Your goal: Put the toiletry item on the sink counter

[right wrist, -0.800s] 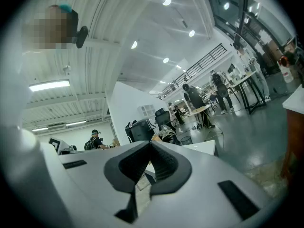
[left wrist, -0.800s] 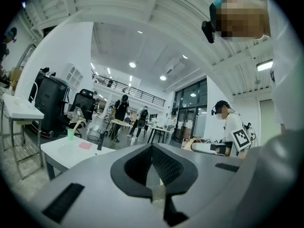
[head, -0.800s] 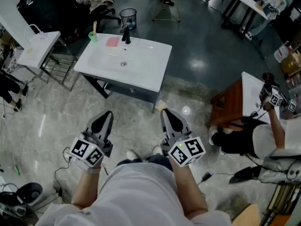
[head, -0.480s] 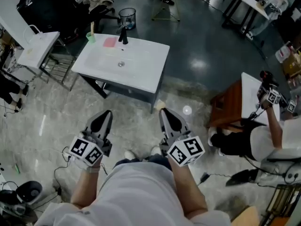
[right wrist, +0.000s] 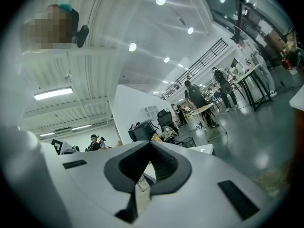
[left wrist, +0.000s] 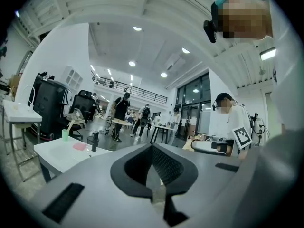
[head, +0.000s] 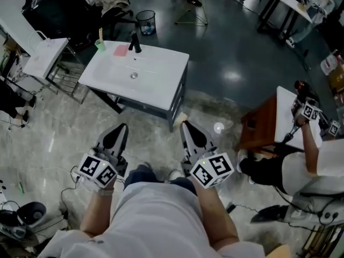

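The white sink counter point(head: 156, 85) stands a few steps ahead of me on the floor. At its far edge are a black faucet point(head: 134, 42), a pink toiletry item point(head: 121, 50) and a green cup point(head: 100, 45) with a brush in it. My left gripper point(head: 120, 128) and right gripper point(head: 186, 126) hang low in front of my body, well short of the counter. Both are shut and hold nothing. In the left gripper view the counter point(left wrist: 57, 156), cup point(left wrist: 65, 135) and pink item point(left wrist: 79, 146) lie beyond the closed left gripper point(left wrist: 152, 147).
A wire bin point(head: 145, 21) stands behind the counter and a small white table point(head: 45, 55) to its left. At the right a person point(head: 309, 165) works at a white table beside a brown stool point(head: 262, 121). Cables point(head: 67, 198) trail on the floor at the left.
The counter has slid a little to the left in the head view and my feet have shifted. Both grippers keep the same pose, shut and empty.
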A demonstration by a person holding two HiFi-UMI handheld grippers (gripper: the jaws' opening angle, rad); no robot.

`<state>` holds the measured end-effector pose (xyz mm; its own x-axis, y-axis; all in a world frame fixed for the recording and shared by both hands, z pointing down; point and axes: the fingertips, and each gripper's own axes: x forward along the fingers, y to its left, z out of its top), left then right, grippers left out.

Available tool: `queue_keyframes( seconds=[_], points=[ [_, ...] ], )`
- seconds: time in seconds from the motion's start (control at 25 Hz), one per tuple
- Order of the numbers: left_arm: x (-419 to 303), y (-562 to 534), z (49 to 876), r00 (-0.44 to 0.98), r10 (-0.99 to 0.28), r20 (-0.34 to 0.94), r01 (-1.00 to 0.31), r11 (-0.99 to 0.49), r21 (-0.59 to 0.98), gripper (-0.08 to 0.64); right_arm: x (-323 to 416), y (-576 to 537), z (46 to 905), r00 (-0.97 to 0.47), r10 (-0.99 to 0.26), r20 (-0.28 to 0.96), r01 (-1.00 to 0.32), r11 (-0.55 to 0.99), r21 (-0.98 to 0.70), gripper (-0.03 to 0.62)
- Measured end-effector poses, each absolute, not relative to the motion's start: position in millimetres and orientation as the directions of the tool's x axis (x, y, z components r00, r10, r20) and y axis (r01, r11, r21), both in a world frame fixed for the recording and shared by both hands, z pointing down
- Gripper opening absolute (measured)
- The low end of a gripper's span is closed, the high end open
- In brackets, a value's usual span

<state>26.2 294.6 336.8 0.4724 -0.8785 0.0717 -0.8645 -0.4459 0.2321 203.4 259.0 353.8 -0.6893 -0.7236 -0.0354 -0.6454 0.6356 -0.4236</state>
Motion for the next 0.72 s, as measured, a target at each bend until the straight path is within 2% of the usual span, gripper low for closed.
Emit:
queue_keyframes(
  seconds=[0.32,0.72],
  points=[
    [36,270,341,0.472,-0.879,0.067,-0.865,-0.448,0.225,0.017,214,229,355,-0.684,-0.729,-0.041,-0.646,0.63,-0.431,0.021],
    [3,209,357,0.501,-0.863,0.064,-0.847,-0.473,0.243,0.017,192,176,369,-0.645,-0.764,-0.015,-0.687,0.587,-0.428,0.021]
  ],
)
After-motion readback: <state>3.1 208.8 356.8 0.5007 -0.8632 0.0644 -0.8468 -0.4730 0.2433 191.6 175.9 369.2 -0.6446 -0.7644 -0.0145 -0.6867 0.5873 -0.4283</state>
